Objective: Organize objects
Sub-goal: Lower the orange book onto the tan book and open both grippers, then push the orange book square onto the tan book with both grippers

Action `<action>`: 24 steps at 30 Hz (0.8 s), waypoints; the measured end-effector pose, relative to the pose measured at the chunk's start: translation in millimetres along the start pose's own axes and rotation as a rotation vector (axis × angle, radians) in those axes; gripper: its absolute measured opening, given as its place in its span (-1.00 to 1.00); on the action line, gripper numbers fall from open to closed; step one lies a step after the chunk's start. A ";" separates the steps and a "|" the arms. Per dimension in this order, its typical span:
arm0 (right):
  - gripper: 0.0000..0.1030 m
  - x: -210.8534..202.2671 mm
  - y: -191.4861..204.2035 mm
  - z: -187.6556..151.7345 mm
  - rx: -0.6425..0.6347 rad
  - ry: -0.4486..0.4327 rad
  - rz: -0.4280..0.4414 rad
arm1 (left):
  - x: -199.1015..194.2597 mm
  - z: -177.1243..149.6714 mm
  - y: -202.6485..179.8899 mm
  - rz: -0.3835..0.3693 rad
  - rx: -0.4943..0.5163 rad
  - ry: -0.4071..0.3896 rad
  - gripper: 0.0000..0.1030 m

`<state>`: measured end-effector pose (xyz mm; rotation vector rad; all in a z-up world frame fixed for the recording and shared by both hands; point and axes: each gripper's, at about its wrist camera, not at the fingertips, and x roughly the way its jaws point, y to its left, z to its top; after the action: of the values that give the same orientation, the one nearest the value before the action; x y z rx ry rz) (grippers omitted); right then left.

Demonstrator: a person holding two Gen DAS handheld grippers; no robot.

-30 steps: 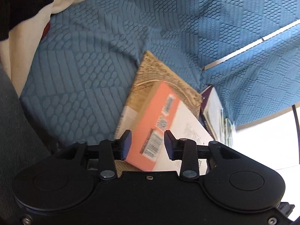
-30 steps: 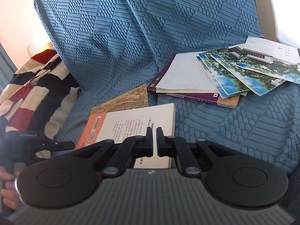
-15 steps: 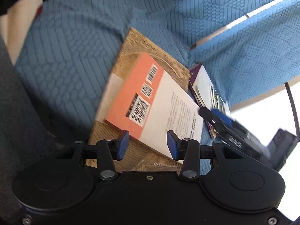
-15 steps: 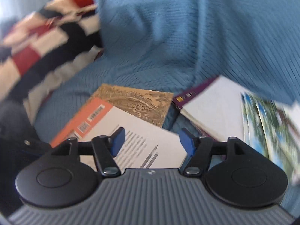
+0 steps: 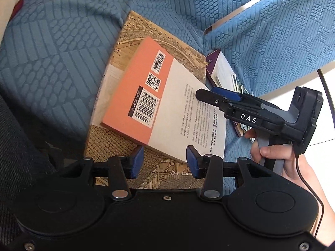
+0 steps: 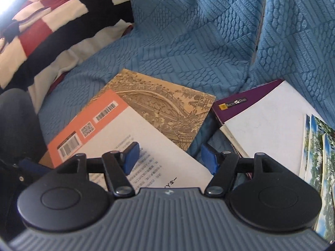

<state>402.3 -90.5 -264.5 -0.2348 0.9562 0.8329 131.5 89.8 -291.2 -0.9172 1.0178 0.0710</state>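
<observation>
Covering the whole seat and backrest, a blue quilted sofa cover (image 6: 188, 41) is seen under everything else. A striped blanket (image 6: 52, 21) in black, red and cream is bunched at the upper left of the right wrist view. On the cover, a tan book with an old drawing (image 6: 167, 104) lies flat, and an orange-and-white book (image 5: 159, 108) lies on top of it, back cover up, with barcodes showing. Just beside these, a purple book (image 6: 236, 102) is laid with a white sheet (image 6: 266, 125) on it and landscape photo prints (image 6: 318, 156) fanned over its far side.

The right hand-held gripper (image 6: 169, 158) is held over the white part of the orange-and-white book; its jaws have just been opening and stand apart, with nothing pressed between the pads. The left hand-held gripper (image 5: 165, 162) is held at the near edge of the same book, its jaws partly apart and gripping nothing. A hand (image 5: 272, 152) is seen around the right tool's handle.
</observation>
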 end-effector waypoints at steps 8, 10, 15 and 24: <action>0.33 2.5 -10.1 -1.7 0.072 0.032 0.045 | 3.1 2.6 2.0 -0.018 -0.006 -0.006 -0.20; 0.34 -0.2 -3.8 -5.3 0.037 0.035 0.047 | 3.0 2.6 2.6 -0.023 0.000 -0.008 -0.20; 0.34 -8.7 0.2 -19.1 0.020 0.029 0.063 | 6.8 5.2 -2.4 -0.016 0.012 -0.004 -0.18; 0.23 -22.9 4.4 -37.9 0.081 -0.005 0.018 | 11.8 15.0 -10.0 0.010 0.047 -0.020 -0.15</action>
<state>368.4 -119.2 -267.4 -0.1541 0.9861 0.8094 153.0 89.6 -290.8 -0.8677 1.0013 0.0642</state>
